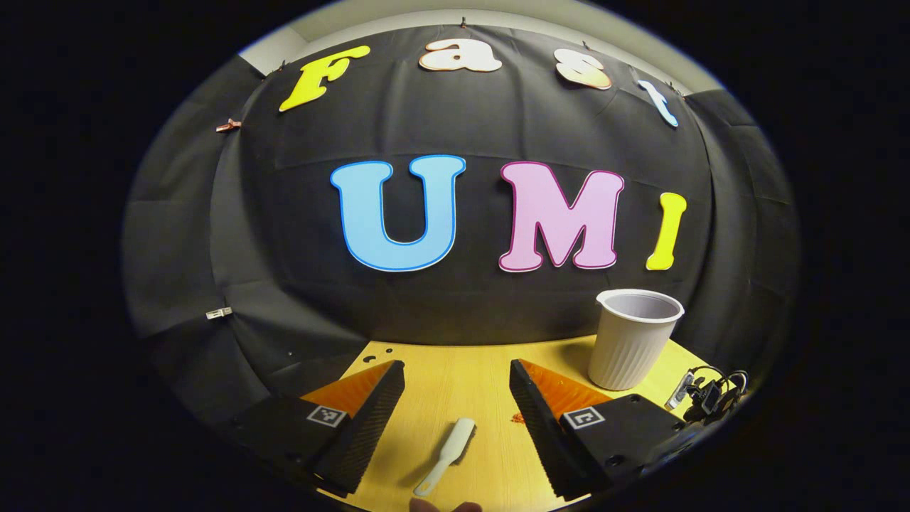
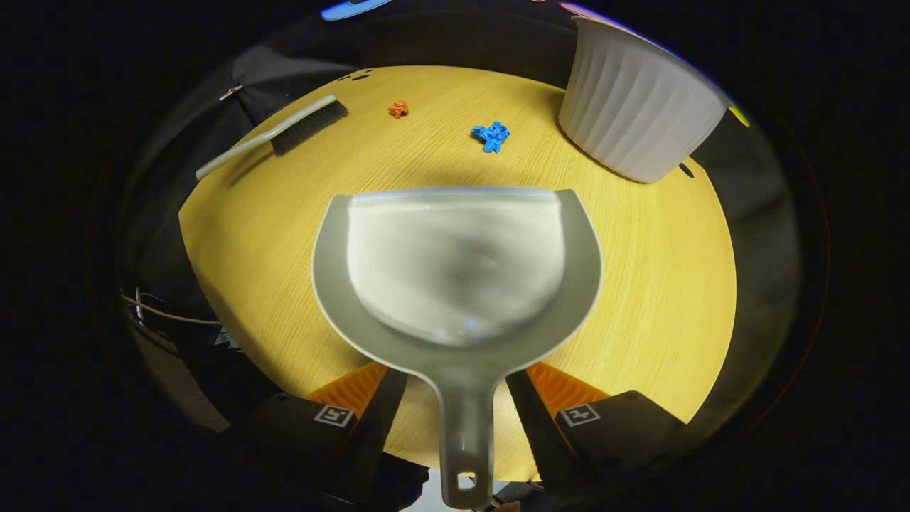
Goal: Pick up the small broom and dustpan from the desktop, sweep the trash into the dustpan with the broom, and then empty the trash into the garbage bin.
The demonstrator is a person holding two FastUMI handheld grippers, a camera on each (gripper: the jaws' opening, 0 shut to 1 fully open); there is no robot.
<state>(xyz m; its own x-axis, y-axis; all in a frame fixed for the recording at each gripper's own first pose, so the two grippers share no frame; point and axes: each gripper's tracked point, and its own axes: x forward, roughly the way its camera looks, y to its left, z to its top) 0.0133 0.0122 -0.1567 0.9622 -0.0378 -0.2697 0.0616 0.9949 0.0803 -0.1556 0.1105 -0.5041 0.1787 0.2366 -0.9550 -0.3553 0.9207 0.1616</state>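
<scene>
Left gripper [image 1: 456, 387] gapes wide above the white plastic broom handle [image 1: 446, 455]; right gripper [image 2: 456, 398] straddles the grey plastic dustpan [image 2: 455, 267], grip unclear. Lower the left squarely, then close.

Overhead light is hitting the tabletop [image 2: 654, 284] evenly; dustpan [image 2: 455, 263] ahead is blurring, fisheye edges are bending and darkening.

Both views low over shared desktop [image 1: 455, 384]
</scene>
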